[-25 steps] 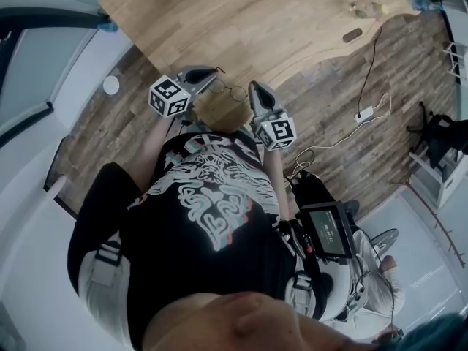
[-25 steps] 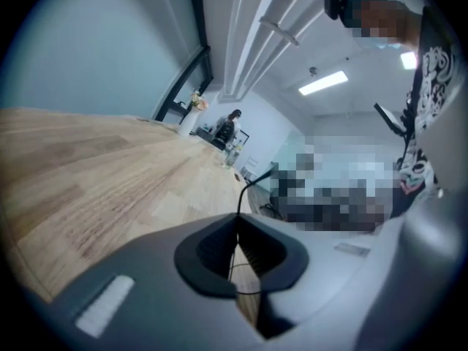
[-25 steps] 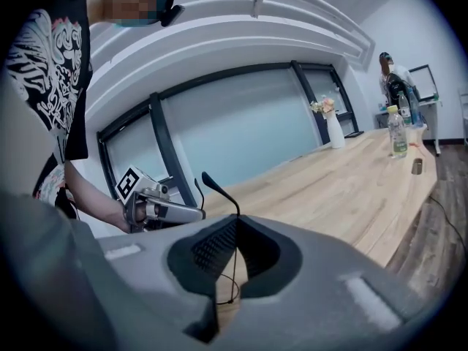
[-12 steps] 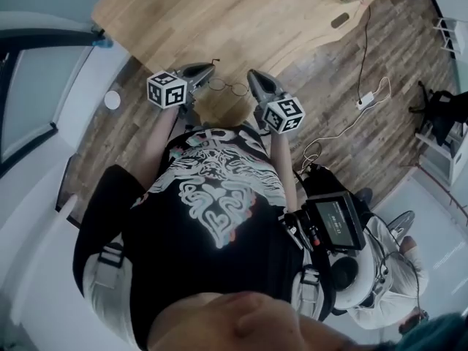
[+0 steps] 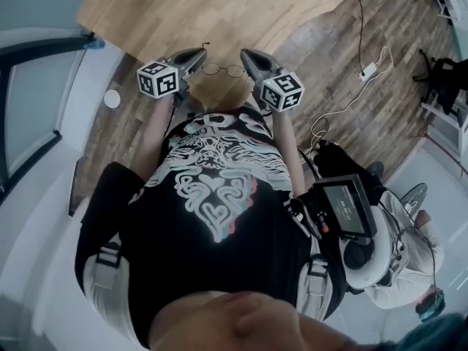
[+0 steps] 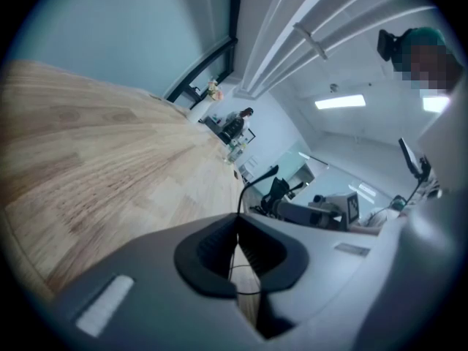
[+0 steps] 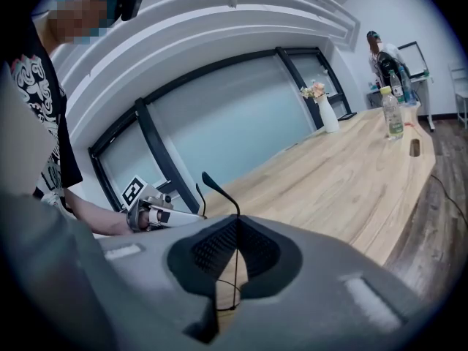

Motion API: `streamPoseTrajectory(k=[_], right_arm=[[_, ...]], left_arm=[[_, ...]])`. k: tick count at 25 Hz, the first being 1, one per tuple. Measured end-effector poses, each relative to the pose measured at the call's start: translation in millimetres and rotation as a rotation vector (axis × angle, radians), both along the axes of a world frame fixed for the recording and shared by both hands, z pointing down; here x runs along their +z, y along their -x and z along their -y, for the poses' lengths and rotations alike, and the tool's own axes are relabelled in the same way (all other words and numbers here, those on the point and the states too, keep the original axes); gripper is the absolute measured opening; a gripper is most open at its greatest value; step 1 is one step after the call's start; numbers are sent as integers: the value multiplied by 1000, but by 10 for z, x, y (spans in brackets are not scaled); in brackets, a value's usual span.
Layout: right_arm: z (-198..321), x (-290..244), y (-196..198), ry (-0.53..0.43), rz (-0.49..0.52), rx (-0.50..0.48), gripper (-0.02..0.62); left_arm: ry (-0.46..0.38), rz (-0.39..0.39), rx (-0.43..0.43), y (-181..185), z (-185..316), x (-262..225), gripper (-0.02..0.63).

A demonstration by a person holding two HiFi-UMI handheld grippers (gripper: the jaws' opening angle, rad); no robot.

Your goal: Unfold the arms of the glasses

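Thin wire-rimmed round glasses (image 5: 223,69) hang between my two grippers, over the near edge of the wooden table (image 5: 219,13). My left gripper (image 5: 197,55) is shut on the glasses' left arm; in the left gripper view the thin wire (image 6: 235,229) runs between the pads and its dark curved tip (image 6: 265,175) sticks out ahead. My right gripper (image 5: 247,58) is shut on the other arm; in the right gripper view that wire (image 7: 237,248) passes between the pads and ends in a dark tip (image 7: 212,182). The lenses sit below both jaws, mostly hidden in both gripper views.
A white power strip with its cable (image 5: 368,70) lies on the plank floor at the right. A second person with a monitor rig (image 5: 344,210) sits at the lower right. A water bottle (image 7: 393,115) and a vase (image 7: 325,112) stand at the table's far end.
Both grippers, with the glasses between them, sit higher and a little further left in the head view, closer to the table's edge. The head view itself has shifted. Both holds are unchanged.
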State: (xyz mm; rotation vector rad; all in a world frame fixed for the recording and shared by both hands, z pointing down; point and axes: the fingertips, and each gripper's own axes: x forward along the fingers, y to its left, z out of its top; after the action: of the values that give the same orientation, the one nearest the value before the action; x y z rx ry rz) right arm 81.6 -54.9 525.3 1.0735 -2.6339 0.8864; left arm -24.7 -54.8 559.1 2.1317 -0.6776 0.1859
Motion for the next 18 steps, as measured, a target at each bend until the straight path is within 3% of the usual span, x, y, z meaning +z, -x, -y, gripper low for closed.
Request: streamPoseTrajectory(k=[9, 18], right_arm=[[3, -28, -54, 12, 3, 19, 0], [-21, 25, -84, 5, -66, 48, -2]], left_arm=[[31, -11, -9, -23, 23, -65, -8], [72, -32, -9, -77, -30, 5, -8]])
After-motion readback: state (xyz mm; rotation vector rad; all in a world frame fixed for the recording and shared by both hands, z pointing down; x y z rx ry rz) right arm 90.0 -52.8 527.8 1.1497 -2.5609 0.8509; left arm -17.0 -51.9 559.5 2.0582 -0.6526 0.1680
